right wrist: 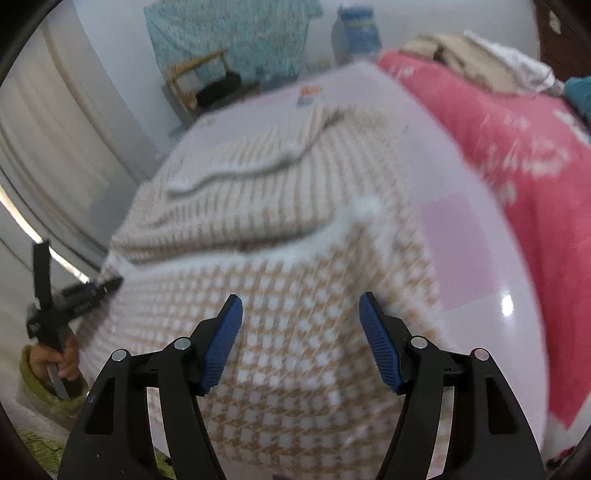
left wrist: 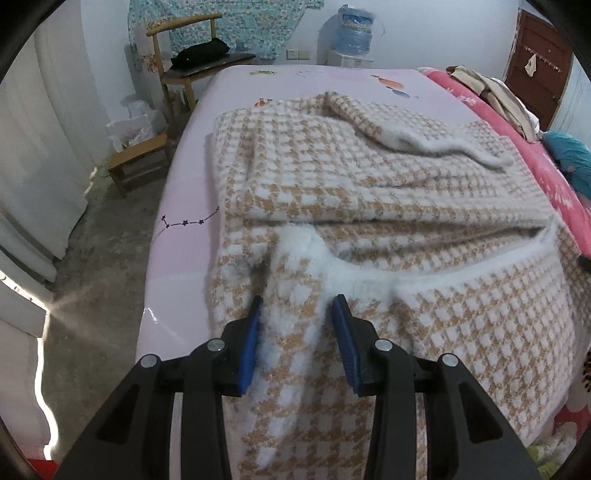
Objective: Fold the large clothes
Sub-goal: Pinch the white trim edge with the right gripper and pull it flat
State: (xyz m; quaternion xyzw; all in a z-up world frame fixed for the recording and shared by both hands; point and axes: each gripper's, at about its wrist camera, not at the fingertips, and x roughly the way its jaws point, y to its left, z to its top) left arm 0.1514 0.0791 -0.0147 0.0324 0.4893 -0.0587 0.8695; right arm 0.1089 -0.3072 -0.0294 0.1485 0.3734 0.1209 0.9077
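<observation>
A fuzzy tan-and-white houndstooth sweater lies on the pink bed sheet, with a sleeve folded across its top. Its near part is raised, and the white hem sags between the two grippers. My left gripper is shut on a bunched ridge of this fabric near the left corner. The right wrist view is blurred. There the sweater fills the gap between the pads of my right gripper, which grips it near the right edge. The left gripper shows at the sweater's left edge, held by a hand.
A red quilt with a pile of clothes runs along the bed's right side. On the left are a bare concrete floor, a low wooden stool and a wooden chair. A water dispenser stands at the far wall.
</observation>
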